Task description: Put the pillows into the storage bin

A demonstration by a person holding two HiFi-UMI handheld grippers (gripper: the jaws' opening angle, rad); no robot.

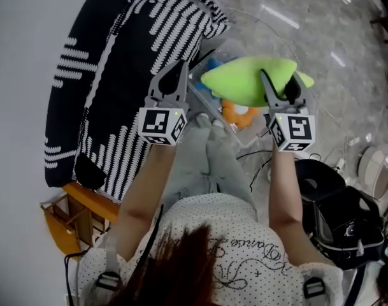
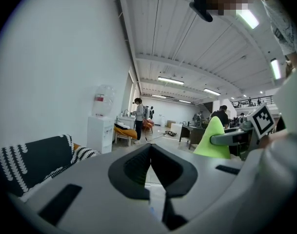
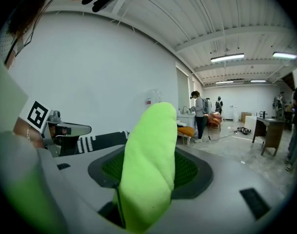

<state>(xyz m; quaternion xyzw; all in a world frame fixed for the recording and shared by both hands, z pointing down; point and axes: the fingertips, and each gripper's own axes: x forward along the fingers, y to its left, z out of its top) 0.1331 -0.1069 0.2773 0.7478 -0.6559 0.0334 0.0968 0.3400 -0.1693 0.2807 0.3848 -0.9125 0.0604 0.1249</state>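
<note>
Jaws of the right gripper (image 1: pixel 281 87) are clamped on the green pillow (image 1: pixel 244 81), which hangs just above the clear storage bin (image 1: pixel 209 107); the left gripper (image 1: pixel 179 69), near the side of the bin, has its jaws closed on nothing. I judge that the pillow should go down inside the bin walls before the jaws open, and the 1 free gripper may then press in any end left over the rim.

Two grippers (image 1: pixel 179 69) (image 1: pixel 281 80), one green pillow (image 1: pixel 241 81), one clear storage bin (image 1: pixel 199 89), one black bag (image 1: pixel 337 212)
</note>
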